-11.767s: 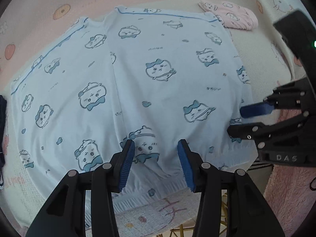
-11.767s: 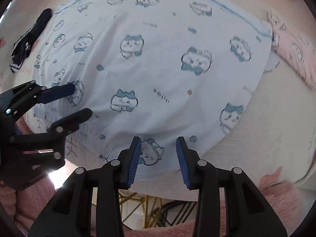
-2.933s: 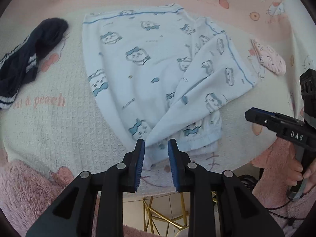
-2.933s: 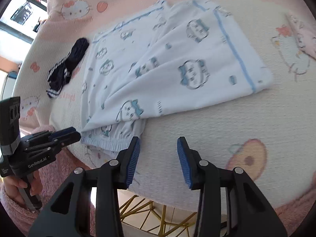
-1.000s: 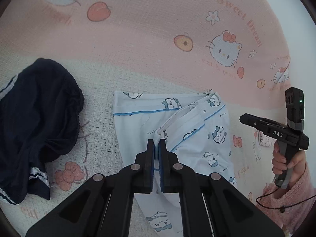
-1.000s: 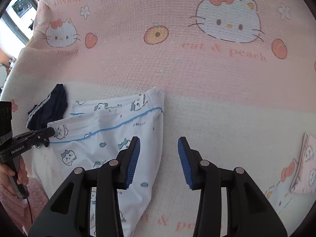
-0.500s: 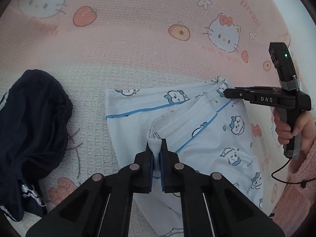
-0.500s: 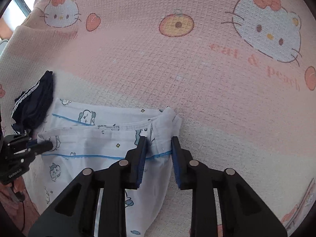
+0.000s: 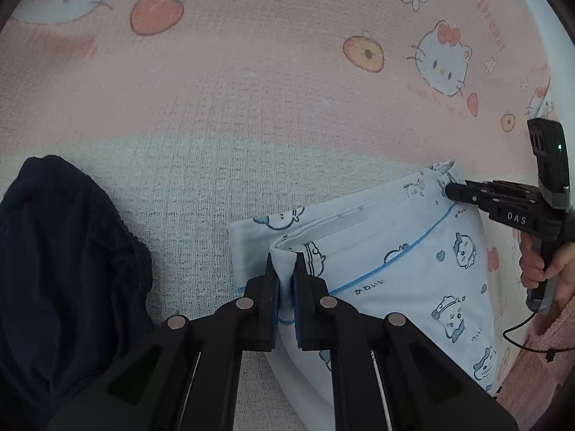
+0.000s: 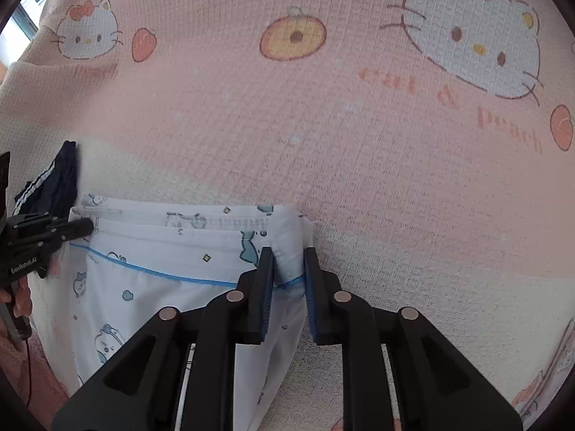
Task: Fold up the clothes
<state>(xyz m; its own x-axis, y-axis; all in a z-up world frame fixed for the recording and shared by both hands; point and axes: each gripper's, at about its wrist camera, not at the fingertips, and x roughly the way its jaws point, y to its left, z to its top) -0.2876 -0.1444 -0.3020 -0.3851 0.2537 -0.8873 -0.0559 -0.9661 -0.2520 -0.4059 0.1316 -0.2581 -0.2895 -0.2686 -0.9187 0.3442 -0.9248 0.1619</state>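
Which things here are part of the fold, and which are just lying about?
In the job:
- pale blue cartoon-print garment, partly folded
- left gripper, jaws opening, with a corner of the garment between them
- right gripper, shut on the other corner

Lying about:
- dark navy garment with white stripes
- pink cat-print blanket underneath
- pink printed cloth, far right edge

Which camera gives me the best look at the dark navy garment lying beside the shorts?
The left wrist view: the dark navy garment fills its lower left, gathered folds visible, lying apart from the light blue printed shorts. The right wrist view shows only a small strip with white stripes at the left edge.
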